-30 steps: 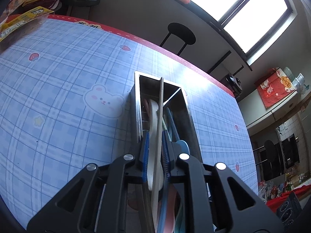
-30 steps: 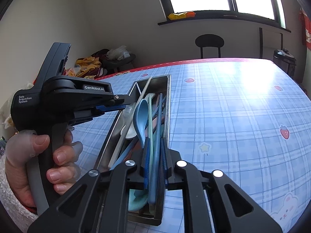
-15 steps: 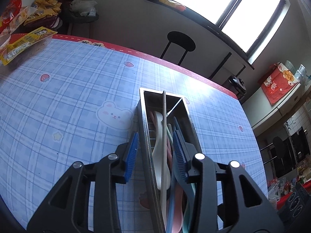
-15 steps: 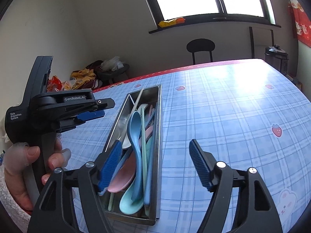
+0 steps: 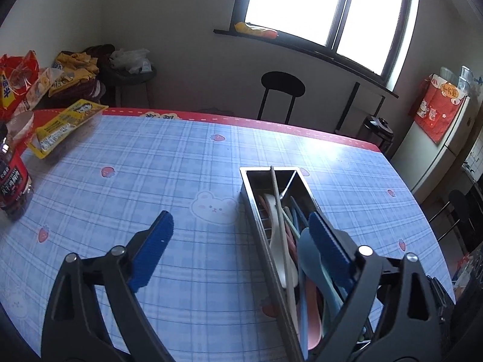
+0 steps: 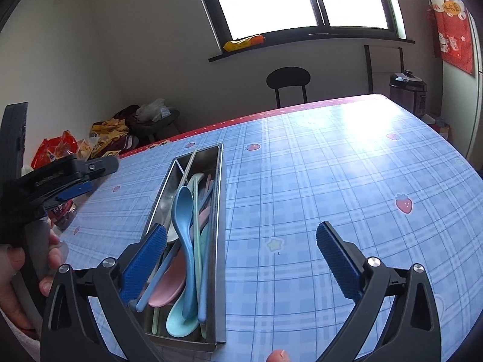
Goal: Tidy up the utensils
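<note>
Utensils (image 6: 187, 241) inside the tray (image 6: 219, 211) on the table (image 6: 332, 181), jar (image 5: 12, 181) far left.

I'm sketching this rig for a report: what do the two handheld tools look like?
Both the left tool and right tool have matte black angular frames with triangular cutouts, silver round screw heads, and blue ribbed pads on the fingers. The left tool's side carries small pale lettering, unreadable here. No cables show.

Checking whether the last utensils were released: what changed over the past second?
Both grippers let go: left gripper and right gripper opened wide and drew back from the metal tray. The white utensil and blue utensil now lie inside. The tray stayed put.
</note>
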